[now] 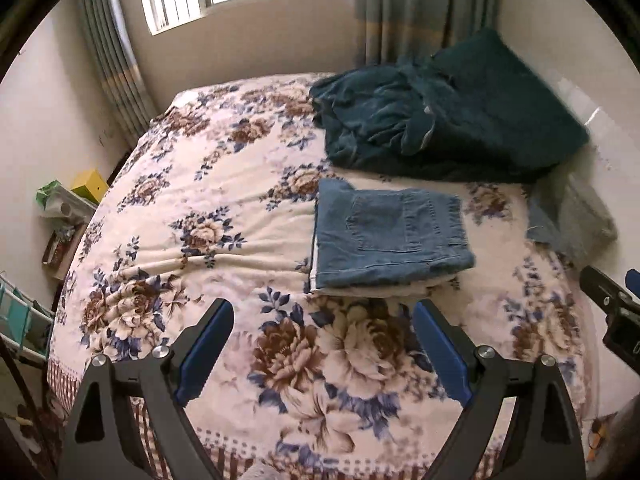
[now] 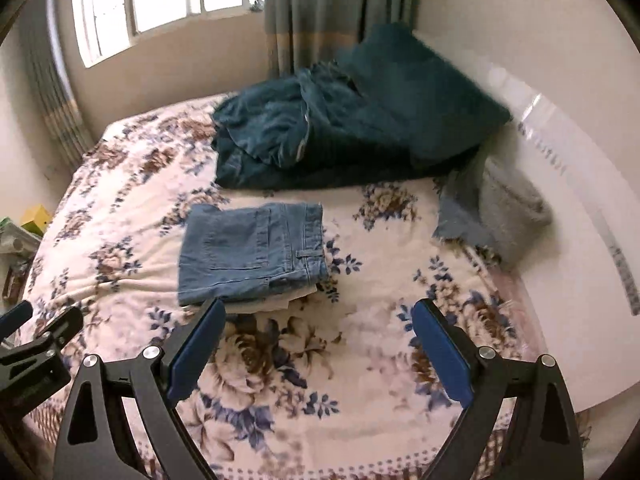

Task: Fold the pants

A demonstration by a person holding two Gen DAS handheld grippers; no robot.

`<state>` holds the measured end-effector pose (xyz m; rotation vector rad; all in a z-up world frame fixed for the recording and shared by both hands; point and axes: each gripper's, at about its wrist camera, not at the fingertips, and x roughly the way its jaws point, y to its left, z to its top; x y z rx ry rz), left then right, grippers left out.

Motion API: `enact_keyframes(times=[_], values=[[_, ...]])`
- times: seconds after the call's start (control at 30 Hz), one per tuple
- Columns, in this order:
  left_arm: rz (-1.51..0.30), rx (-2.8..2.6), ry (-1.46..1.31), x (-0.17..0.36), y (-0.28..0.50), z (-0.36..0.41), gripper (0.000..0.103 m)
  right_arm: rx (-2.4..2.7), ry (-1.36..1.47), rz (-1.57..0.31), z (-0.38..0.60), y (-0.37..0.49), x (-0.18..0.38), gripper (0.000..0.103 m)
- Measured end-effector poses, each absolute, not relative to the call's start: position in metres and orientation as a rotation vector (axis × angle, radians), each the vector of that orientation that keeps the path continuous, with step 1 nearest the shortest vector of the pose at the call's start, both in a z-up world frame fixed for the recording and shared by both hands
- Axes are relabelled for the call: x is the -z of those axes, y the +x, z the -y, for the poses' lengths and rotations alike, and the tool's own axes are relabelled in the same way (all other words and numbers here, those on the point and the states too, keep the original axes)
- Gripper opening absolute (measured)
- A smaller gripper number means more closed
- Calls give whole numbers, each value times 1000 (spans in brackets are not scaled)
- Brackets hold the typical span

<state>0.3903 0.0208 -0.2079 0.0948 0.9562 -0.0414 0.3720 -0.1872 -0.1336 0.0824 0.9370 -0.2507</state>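
**Both claws released above the bed, folded jeans lying ahead**

I have my left gripper [image 1: 323,312] spread wide with nothing between its blue-padded fingers [image 1: 208,346]; it hangs over the floral blanket [image 1: 208,184], a soft, fuzzy cream cloth printed with brown and blue roses. My right gripper [image 2: 318,312] is likewise released and empty, its black angular frame and flat blue pads held above the same blanket [image 2: 360,380]; I can see its edge at the right of the left wrist view.

The pants [image 1: 390,232] are light blue denim, folded into a flat, roughly rectangular packet with a back pocket and stitched seams facing up; they rest on a pale folded cloth [image 1: 380,286] on the blanket, just beyond both claws. From the right wrist view the pants [image 2: 252,252] show a belt loop at the waistband.

Behind them lies a crumpled dark teal garment [image 1: 372,128] against a teal pillow [image 1: 508,100]; a grey woolly cloth [image 2: 504,208] sits to the right.
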Motion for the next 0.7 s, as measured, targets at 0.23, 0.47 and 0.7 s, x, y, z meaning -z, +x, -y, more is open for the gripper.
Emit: enact_keyframes(times=[0.23, 0.47, 0.7], values=[[-862, 8, 77, 134, 318, -32, 92, 238, 69, -860, 174, 289, 43, 97], [-818, -4, 71, 70, 252, -32, 92, 189, 47, -800, 166, 213, -35, 97], [-773, 0, 68, 21, 206, -26, 92, 136, 38, -752, 163, 151, -95, 97]])
